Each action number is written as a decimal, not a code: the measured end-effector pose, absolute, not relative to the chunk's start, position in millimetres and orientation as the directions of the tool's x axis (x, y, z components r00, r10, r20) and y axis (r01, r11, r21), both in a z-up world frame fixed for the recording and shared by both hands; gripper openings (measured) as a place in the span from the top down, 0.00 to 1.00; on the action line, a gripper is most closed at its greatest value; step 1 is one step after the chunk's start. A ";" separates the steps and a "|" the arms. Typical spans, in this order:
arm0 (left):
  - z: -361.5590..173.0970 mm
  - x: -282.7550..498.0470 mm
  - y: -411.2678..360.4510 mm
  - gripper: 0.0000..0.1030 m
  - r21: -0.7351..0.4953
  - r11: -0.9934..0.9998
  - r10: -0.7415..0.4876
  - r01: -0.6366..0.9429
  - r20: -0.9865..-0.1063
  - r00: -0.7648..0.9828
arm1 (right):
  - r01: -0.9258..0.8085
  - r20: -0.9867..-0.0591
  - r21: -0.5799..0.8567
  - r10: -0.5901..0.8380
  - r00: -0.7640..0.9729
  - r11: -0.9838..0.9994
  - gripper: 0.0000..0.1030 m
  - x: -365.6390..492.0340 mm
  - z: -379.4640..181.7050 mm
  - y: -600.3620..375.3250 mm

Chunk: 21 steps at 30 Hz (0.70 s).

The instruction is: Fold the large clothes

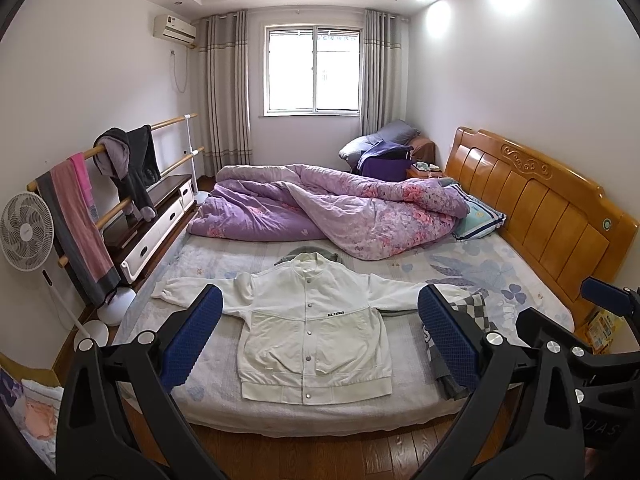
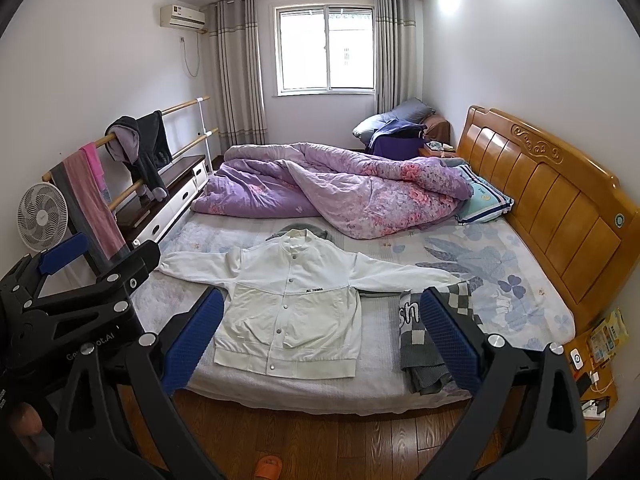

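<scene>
A white snap-button jacket (image 1: pixel 312 320) (image 2: pixel 290 308) lies flat and face up on the bed, both sleeves spread sideways, hem toward the near edge. My left gripper (image 1: pixel 320 300) is held above the floor in front of the bed, open, with nothing between its blue pads. My right gripper (image 2: pixel 322 300) is also open and empty, held back from the bed at about the same distance. In the left wrist view the right gripper's frame shows at the far right edge. A grey garment (image 1: pixel 316 253) peeks out behind the jacket's collar.
A folded grey checkered garment (image 2: pixel 432 344) lies at the jacket's right on the bed (image 2: pixel 320 392). A purple floral quilt (image 2: pixel 340 188) is bunched on the far half. A wooden headboard (image 2: pixel 552 200) stands right; a clothes rail (image 2: pixel 132 156), fan (image 2: pixel 40 216) and low cabinet stand left. An orange slipper (image 2: pixel 268 468) lies on the floor.
</scene>
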State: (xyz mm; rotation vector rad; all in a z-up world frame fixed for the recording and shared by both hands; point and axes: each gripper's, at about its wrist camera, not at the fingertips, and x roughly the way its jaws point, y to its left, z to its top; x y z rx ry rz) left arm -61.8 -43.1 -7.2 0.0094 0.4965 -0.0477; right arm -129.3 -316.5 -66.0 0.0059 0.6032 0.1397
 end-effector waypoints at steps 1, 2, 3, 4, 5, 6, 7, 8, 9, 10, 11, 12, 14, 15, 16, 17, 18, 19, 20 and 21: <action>-7.3 -61.0 -42.5 0.05 -0.001 0.999 -0.042 0.047 -0.476 0.878 | -0.129 -0.566 0.045 0.131 0.814 0.991 0.08 -129.2 -65.8 -315.6; -7.2 -60.3 -42.1 0.05 0.001 0.999 -0.041 0.048 -0.476 0.879 | -0.127 -0.566 0.048 0.132 0.814 0.991 0.08 -129.8 -66.1 -315.7; -7.1 -59.8 -42.2 0.05 0.003 0.999 -0.042 0.049 -0.477 0.878 | -0.127 -0.568 0.049 0.132 0.813 0.991 0.08 -129.2 -65.8 -315.2; -7.3 -58.7 -41.4 0.05 0.003 0.999 -0.042 0.049 -0.479 0.877 | -0.126 -0.568 0.049 0.131 0.812 0.991 0.08 -126.9 -65.8 -315.0; -7.4 -57.8 -41.2 0.05 0.002 0.999 -0.043 0.050 -0.481 0.876 | -0.124 -0.570 0.049 0.129 0.812 0.991 0.08 -126.2 -65.6 -314.5; -7.7 -56.4 -39.8 0.05 0.002 0.999 -0.044 0.052 -0.482 0.875 | -0.122 -0.571 0.048 0.128 0.811 0.991 0.08 -125.9 -65.6 -314.2; -7.4 -55.5 -39.5 0.05 0.002 0.999 -0.045 0.053 -0.483 0.874 | -0.121 -0.571 0.046 0.126 0.811 0.992 0.08 -125.7 -65.1 -313.6; -7.1 -54.7 -39.1 0.05 0.003 0.999 -0.046 0.054 -0.484 0.874 | -0.121 -0.571 0.047 0.126 0.811 0.991 0.08 -125.5 -65.2 -313.6; -6.8 -54.0 -38.4 0.05 0.003 0.999 -0.046 0.055 -0.484 0.874 | -0.121 -0.571 0.048 0.127 0.811 0.991 0.08 -125.3 -64.8 -313.5; -7.0 -55.1 -39.0 0.05 0.002 0.999 -0.046 0.054 -0.481 0.876 | -0.123 -0.571 0.050 0.129 0.811 0.991 0.08 -125.1 -64.6 -313.6; -6.8 -54.9 -38.7 0.05 0.001 0.998 -0.050 0.057 -0.475 0.879 | -0.124 -0.571 0.052 0.131 0.811 0.991 0.08 -124.5 -64.9 -314.1; -7.7 -55.8 -36.7 0.05 0.000 0.998 -0.050 0.057 -0.472 0.880 | -0.122 -0.571 0.053 0.130 0.811 0.991 0.08 -124.0 -64.9 -314.4; -8.4 -54.8 -35.1 0.05 -0.002 0.998 -0.052 0.058 -0.471 0.881 | -0.124 -0.570 0.050 0.130 0.811 0.991 0.08 -123.2 -64.8 -315.5; -9.0 -54.1 -34.8 0.05 -0.003 0.998 -0.054 0.059 -0.471 0.880 | -0.122 -0.570 0.051 0.129 0.811 0.991 0.08 -122.9 -65.0 -315.8; -8.9 -54.7 -35.1 0.05 -0.003 0.998 -0.053 0.058 -0.470 0.881 | -0.121 -0.571 0.051 0.129 0.811 0.991 0.08 -122.9 -65.7 -316.1; -8.4 -54.9 -35.0 0.05 -0.001 0.998 -0.052 0.058 -0.469 0.882 | -0.124 -0.570 0.052 0.132 0.811 0.991 0.08 -122.7 -65.9 -316.7; -8.6 -54.1 -33.8 0.05 0.000 0.998 -0.052 0.059 -0.469 0.882 | -0.125 -0.570 0.052 0.132 0.811 0.991 0.08 -122.5 -65.9 -317.0; -8.8 -52.9 -33.2 0.05 0.000 0.998 -0.053 0.060 -0.469 0.882 | -0.123 -0.570 0.052 0.131 0.811 0.991 0.08 -122.2 -65.6 -317.0; -9.0 -51.8 -32.8 0.05 0.000 0.998 -0.054 0.061 -0.469 0.881 | -0.125 -0.570 0.051 0.131 0.811 0.991 0.08 -122.0 -65.8 -317.7; -9.2 -53.3 -33.6 0.05 -0.001 0.998 -0.053 0.059 -0.469 0.881 | -0.125 -0.570 0.051 0.132 0.811 0.991 0.08 -121.7 -65.6 -317.8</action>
